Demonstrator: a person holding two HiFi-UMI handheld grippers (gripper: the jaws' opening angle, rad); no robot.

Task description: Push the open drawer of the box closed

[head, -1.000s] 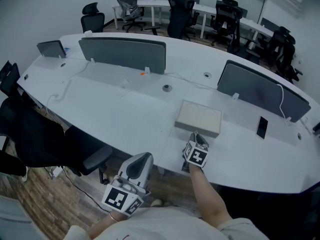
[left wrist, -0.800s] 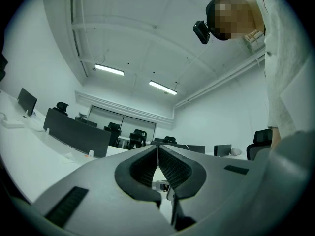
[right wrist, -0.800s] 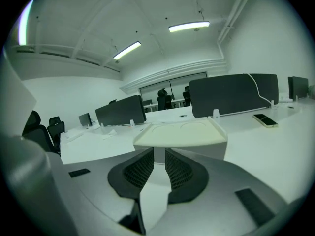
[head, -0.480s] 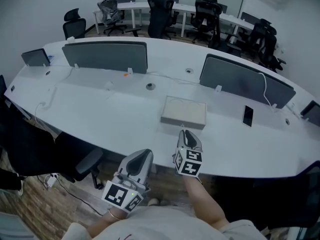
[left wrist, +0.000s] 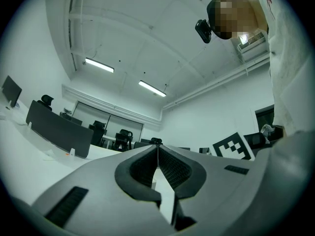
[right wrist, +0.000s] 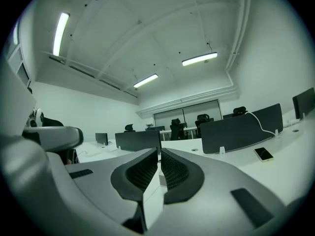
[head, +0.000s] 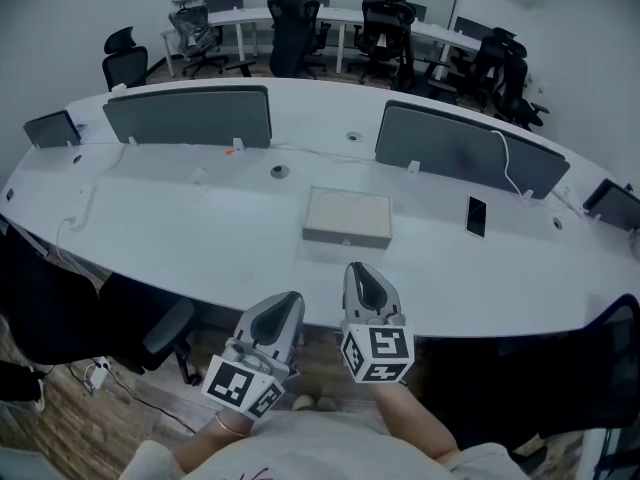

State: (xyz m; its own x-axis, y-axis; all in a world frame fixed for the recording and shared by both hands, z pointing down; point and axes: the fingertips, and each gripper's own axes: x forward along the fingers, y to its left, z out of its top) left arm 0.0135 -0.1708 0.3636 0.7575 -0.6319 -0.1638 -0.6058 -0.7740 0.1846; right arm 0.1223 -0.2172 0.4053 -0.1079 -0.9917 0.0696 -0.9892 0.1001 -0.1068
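The flat white box (head: 346, 216) lies on the long white table (head: 200, 238), its drawer front flush with the body and a small handle (head: 346, 240) on the near side. My right gripper (head: 357, 271) is shut and empty, held over the table's near edge, well short of the box. Off the table and close to the person's body, my left gripper (head: 291, 299) is also shut and empty. In the left gripper view the left gripper (left wrist: 157, 147) points up across the room. The right gripper view shows the right gripper (right wrist: 160, 150) with its jaws pressed together.
A black phone (head: 475, 216) lies right of the box. Grey divider screens (head: 187, 116) (head: 460, 153) stand behind it, with a white cable (head: 512, 173) hanging over the right one. Office chairs (head: 290, 8) fill the back, and a dark chair (head: 60, 303) sits at the left.
My right gripper has drawn back from the box's front toward the person's body. The head view has shifted, so the box now sits nearer the middle. The left gripper stays put.
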